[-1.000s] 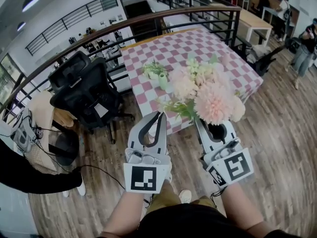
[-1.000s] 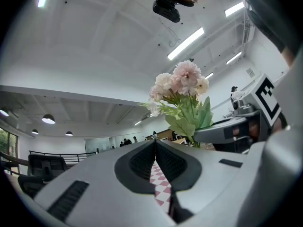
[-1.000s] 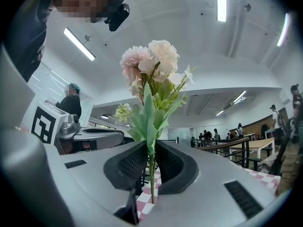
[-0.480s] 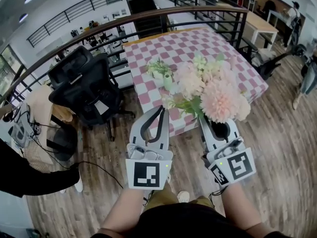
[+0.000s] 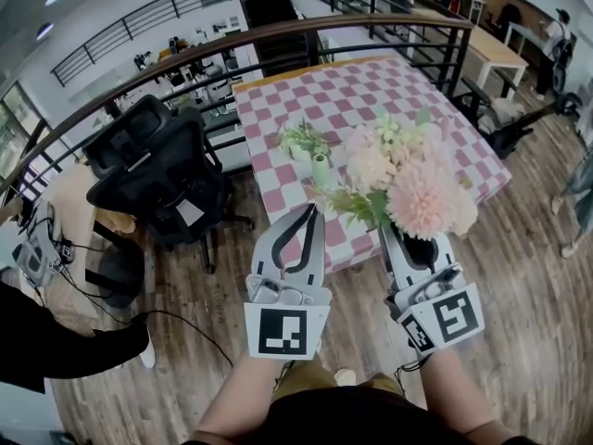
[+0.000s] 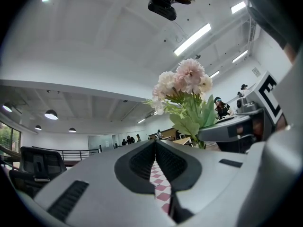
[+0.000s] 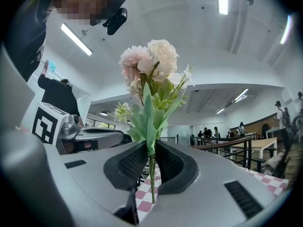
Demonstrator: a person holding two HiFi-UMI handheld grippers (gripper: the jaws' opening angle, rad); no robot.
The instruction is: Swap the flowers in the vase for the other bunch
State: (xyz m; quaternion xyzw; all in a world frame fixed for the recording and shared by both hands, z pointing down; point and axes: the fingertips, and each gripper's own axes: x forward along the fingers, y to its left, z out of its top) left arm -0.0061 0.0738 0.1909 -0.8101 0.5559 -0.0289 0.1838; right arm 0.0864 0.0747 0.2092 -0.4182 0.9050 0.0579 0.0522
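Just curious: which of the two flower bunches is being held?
The big pink-and-cream bunch, its stem clamped in the right gripper; the small greenish bunch stands in the pale green vase.

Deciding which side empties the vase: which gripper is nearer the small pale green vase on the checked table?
Left. The left gripper, shut and empty, points at the pale green vase ahead of its tips; the right gripper, clamping the pink flower bunch, sits further right.
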